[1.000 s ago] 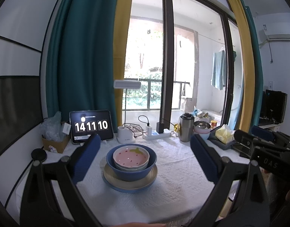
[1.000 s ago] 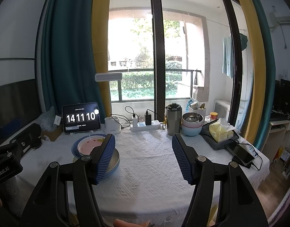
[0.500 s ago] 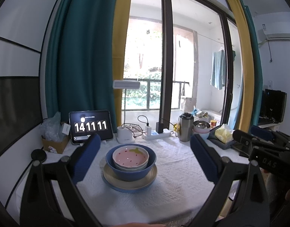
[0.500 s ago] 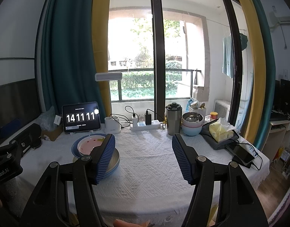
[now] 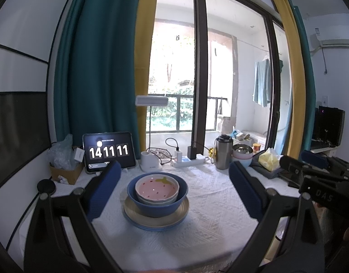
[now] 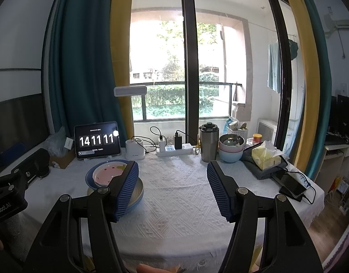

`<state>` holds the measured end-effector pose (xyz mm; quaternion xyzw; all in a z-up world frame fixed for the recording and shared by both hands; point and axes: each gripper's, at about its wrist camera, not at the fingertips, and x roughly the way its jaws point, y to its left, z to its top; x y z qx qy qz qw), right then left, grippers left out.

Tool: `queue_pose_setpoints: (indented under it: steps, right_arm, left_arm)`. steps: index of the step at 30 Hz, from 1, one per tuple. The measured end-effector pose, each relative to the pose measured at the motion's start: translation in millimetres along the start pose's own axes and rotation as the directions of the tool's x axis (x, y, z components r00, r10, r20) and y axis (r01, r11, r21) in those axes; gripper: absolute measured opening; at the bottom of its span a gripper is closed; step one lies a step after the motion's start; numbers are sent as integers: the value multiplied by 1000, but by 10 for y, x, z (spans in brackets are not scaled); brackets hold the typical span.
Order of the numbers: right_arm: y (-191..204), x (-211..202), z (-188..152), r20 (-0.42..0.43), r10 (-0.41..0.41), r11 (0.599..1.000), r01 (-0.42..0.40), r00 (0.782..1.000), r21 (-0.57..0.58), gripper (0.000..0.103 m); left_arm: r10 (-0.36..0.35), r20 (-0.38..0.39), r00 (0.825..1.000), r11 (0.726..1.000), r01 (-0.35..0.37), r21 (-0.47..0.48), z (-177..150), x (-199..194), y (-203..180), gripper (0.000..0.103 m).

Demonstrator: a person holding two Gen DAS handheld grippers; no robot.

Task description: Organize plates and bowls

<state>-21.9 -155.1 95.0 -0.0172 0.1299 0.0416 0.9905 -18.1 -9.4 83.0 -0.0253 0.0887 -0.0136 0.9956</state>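
Note:
A pink strawberry-pattern bowl point(image 5: 156, 187) sits nested in a blue bowl point(image 5: 157, 204), which rests on a beige plate point(image 5: 156, 220) with a blue rim. The stack stands on the white tablecloth. My left gripper point(image 5: 174, 195) is open, held back from the stack, its blue pads framing it on both sides without touching. In the right wrist view the same pink bowl point(image 6: 107, 173), blue bowl point(image 6: 90, 178) and plate point(image 6: 138, 188) lie left, partly hidden behind the left finger. My right gripper point(image 6: 173, 191) is open over bare cloth, nothing between its pads.
Along the table's back: a tablet clock point(image 6: 96, 140), lamp base point(image 6: 134, 151), power strip point(image 6: 174, 149), steel flask point(image 6: 208, 143), stacked pink and blue bowls point(image 6: 231, 151), tissue pack point(image 6: 266, 154), phone point(image 6: 291, 185). A cardboard box point(image 5: 65, 174) stands at left.
Neither gripper nor the stack has moved. Only the tablet clock's digits changed.

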Motion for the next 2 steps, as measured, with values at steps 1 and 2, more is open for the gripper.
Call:
queue_pose_setpoints:
  steps: [1, 2]
  right_arm:
    - [4, 0, -4, -1, 1, 1000, -1, 1000, 0, 66]
    - [-1, 8, -16, -1, 5, 1000, -5, 1000, 2, 66]
  left_arm:
    - [3, 2, 1000, 1000, -3, 9, 2, 7, -9, 97]
    - [11, 4, 1000, 1000, -11, 18, 11, 31, 1, 97]
